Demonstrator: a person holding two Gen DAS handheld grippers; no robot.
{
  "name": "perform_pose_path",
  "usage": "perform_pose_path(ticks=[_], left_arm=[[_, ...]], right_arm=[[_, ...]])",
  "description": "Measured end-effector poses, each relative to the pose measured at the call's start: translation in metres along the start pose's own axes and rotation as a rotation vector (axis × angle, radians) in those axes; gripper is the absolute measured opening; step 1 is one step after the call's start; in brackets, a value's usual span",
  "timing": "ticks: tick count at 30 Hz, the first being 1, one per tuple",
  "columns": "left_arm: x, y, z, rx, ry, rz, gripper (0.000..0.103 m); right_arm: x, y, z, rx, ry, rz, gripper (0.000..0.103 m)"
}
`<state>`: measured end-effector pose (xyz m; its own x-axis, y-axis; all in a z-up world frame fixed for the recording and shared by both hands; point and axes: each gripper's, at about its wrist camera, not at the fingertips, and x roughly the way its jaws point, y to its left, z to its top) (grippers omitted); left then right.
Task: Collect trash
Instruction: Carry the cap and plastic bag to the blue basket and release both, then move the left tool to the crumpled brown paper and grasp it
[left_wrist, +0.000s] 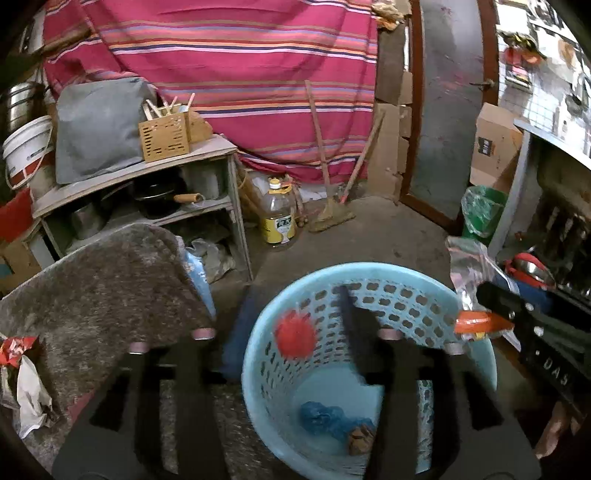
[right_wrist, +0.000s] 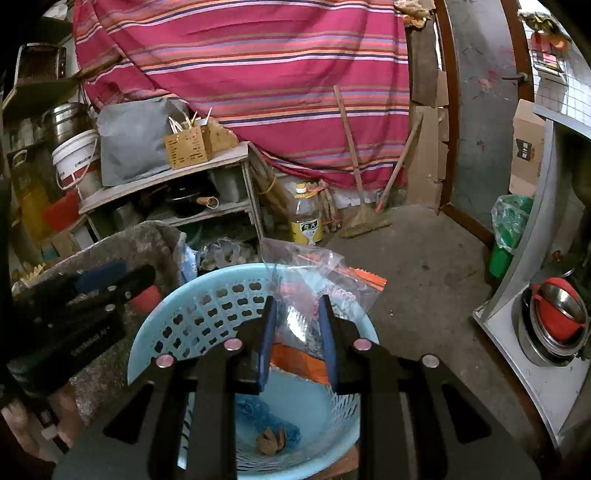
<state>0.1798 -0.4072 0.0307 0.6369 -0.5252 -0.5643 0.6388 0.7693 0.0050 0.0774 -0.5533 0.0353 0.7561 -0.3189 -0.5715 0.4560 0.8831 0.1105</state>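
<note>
Left wrist view: the left gripper (left_wrist: 295, 314), fingers spread wide and empty, straddles the blue basket's (left_wrist: 258, 354) near rim; a red ball (left_wrist: 295, 338) (blurred) lies between them. Right wrist view: the right gripper (right_wrist: 297, 325) pinches a clear plastic bag (right_wrist: 314, 280) above the basket (right_wrist: 177, 314).

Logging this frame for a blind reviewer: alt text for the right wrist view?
The right gripper holds a clear plastic zip bag with an orange strip between its blue-padded fingers, above a light blue perforated plastic basket. The basket already holds crumpled blue plastic and a brown scrap. A red striped cloth hangs behind.
</note>
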Motion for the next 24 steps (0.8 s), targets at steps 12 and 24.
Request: perform_pose_path(ticks=[12, 24], left_arm=[[-0.057, 0.062, -0.013, 0.000, -0.061, 0.176, 0.094], [-0.122, 0.151, -0.044, -0.027, -0.072, 0.338, 0.098]], right_arm=[[0.022, 0.028, -0.002, -0.032, 0.042, 0.038, 0.026], [0.026, 0.049, -0.004, -0.021, 0.059, -0.035, 0.083]])
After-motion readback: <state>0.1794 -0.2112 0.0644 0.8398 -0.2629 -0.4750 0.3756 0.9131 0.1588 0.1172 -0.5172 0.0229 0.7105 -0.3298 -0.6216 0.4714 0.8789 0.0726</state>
